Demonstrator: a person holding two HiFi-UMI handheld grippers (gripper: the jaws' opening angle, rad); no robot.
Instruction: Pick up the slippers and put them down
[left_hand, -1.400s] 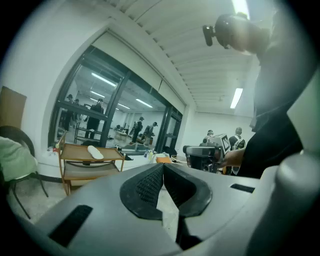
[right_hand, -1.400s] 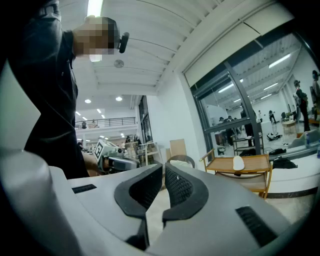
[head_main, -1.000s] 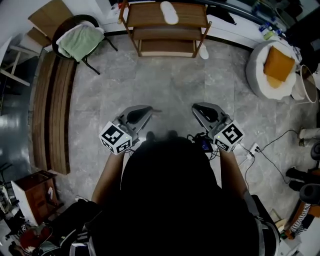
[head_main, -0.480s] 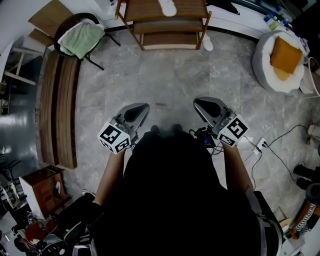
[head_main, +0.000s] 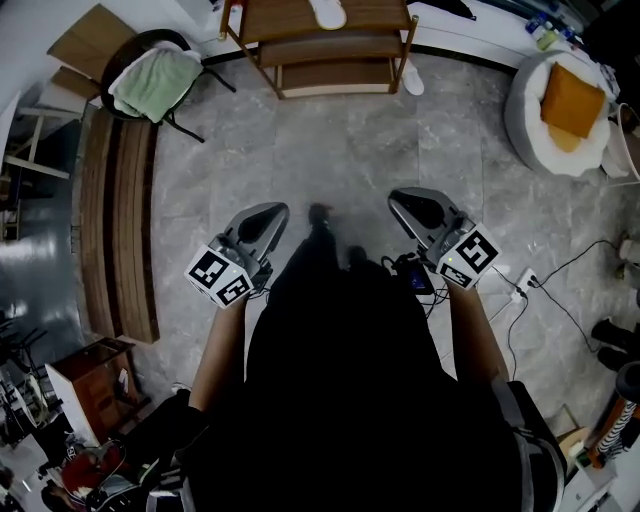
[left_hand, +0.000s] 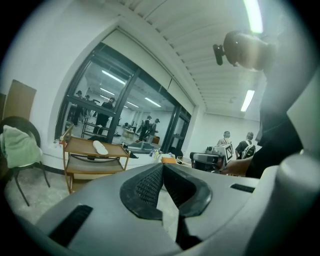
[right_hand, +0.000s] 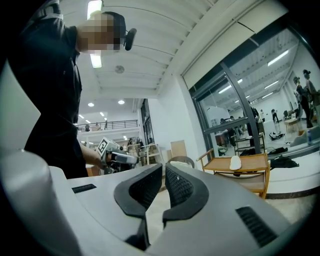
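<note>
Put one foot (head_main: 320, 215) forward between the two grippers since a second ago, with the wooden shelf (head_main: 375, 15) now higher in the head view.
Holding left gripper (head_main: 270, 210) and right gripper (head_main: 400, 197) about level over the grey floor (head_main: 350, 150), fingers of each pressed together with nothing between. Seeing white slipper (head_main: 327, 12) on the top board of the shelf, other slipper (head_main: 412, 78) on the floor just beside its right leg, both well apart from the grippers.

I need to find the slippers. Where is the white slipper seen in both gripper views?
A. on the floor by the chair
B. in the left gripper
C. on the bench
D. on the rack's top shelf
D: the slipper lies on the top shelf of the rack.
</note>
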